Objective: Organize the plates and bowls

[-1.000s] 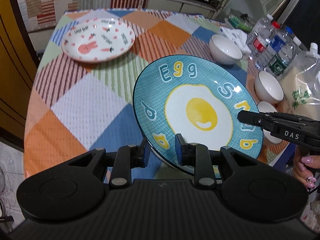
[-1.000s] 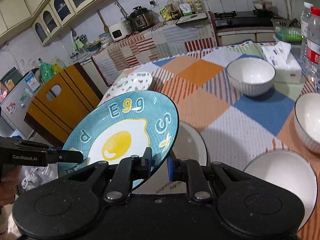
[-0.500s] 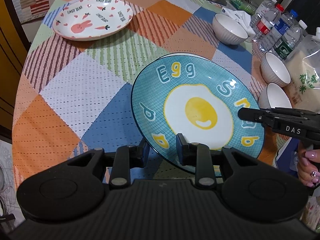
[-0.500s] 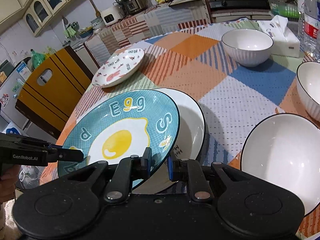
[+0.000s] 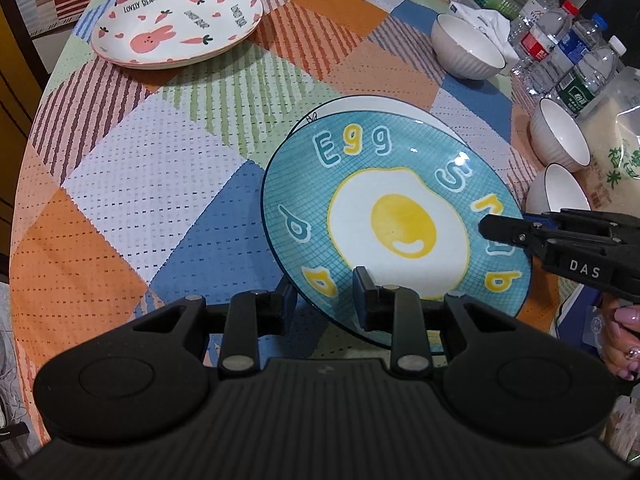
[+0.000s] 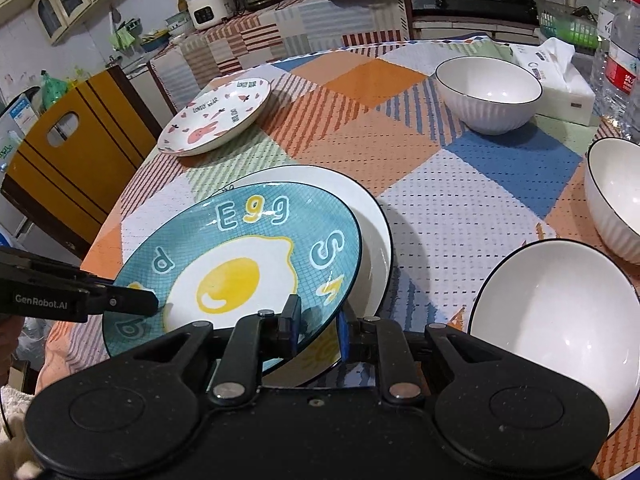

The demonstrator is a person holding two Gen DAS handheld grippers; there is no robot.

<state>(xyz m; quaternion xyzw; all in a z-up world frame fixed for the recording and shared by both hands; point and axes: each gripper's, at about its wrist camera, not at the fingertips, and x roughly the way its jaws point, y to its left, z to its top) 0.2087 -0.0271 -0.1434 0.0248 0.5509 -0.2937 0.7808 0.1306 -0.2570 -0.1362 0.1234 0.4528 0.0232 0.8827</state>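
A blue plate [image 5: 400, 224] with a fried-egg picture hangs tilted just over a white plate [image 5: 400, 106] on the checked tablecloth. My left gripper [image 5: 324, 296] is shut on its near rim, one finger under and one on top. My right gripper [image 6: 318, 328] clamps the opposite rim of the blue plate [image 6: 240, 256]; its jaws are opening slightly, but the pads still touch the rim. Each gripper shows in the other's view: the right gripper [image 5: 486, 228] at the plate's right edge, the left gripper [image 6: 152, 304] at its left edge. The white plate [image 6: 372, 208] peeks out beyond.
A rabbit-print plate [image 5: 176, 36] lies at the table's far left. Three white bowls [image 6: 488, 92] [image 6: 616, 196] [image 6: 556, 312] stand on the right side. Water bottles [image 5: 560, 40], a tissue box [image 6: 560, 80] and a bag crowd the right edge. A hand [image 5: 624, 340] holds the right gripper.
Both grippers have sunk with the blue plate, which now sits close over the white plate. The views tilt further down toward the table.
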